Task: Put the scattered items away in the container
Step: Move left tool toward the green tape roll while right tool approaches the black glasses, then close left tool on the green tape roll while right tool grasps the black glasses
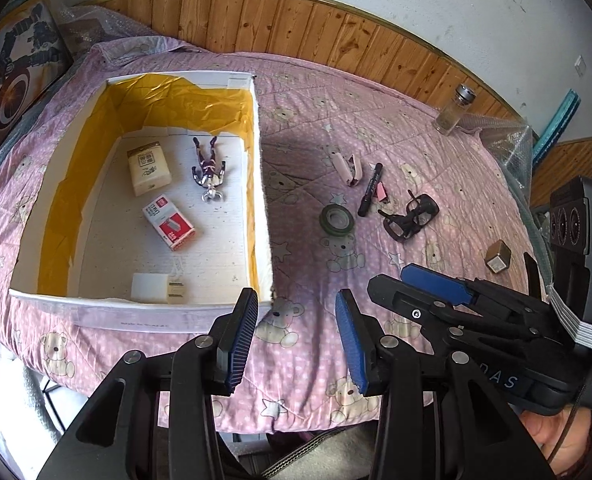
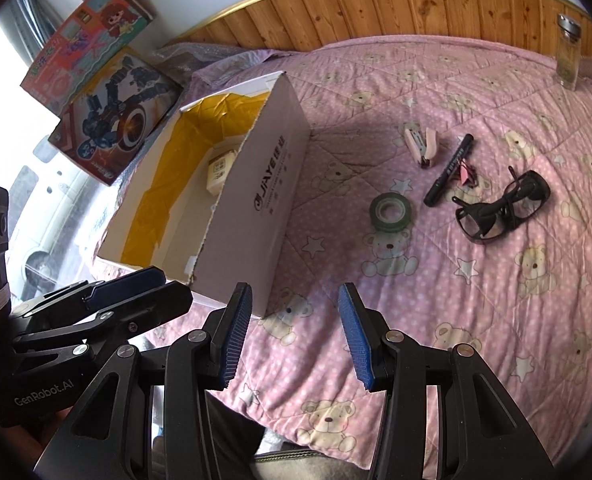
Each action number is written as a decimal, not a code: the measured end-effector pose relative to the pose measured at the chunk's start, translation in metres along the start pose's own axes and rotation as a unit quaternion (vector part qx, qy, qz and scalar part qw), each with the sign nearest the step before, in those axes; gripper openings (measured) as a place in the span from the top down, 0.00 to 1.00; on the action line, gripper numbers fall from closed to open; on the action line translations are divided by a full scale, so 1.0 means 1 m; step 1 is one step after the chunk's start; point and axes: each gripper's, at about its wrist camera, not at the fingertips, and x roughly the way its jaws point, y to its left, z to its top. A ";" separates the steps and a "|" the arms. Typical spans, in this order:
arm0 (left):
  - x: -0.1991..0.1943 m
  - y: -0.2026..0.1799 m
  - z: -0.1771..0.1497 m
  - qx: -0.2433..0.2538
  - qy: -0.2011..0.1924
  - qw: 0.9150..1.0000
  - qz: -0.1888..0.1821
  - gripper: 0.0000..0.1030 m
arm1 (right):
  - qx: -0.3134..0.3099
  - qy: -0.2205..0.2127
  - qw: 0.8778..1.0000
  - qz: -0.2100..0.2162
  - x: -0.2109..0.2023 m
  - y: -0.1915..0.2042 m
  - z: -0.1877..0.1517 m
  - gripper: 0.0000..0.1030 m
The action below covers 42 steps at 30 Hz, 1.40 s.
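1. Box [image 1: 264, 208] sits toward the bed's left edge, already holding a figurine [image 1: 210, 168] and small packets.
2. Tape roll [image 2: 389, 208], marker [image 2: 447, 170], stapler [image 2: 421, 146] and glasses [image 2: 499, 208] lie mid-quilt, just right of it.
3. Left gripper [image 1: 296, 336] and right gripper [image 2: 294, 332] both hover spread and empty at the near edge.
4. Between picks, I'd say; next, reach for the tape roll.

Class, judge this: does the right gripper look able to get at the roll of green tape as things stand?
Probably yes. The right gripper is open and empty, and only bare quilt lies between it and the green tape, which lies flat, apart from the marker.
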 end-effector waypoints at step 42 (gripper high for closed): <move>0.222 -0.054 0.069 0.014 0.068 0.997 0.015 0.38 | 0.314 -0.047 0.947 -0.041 0.066 -0.245 0.048 0.38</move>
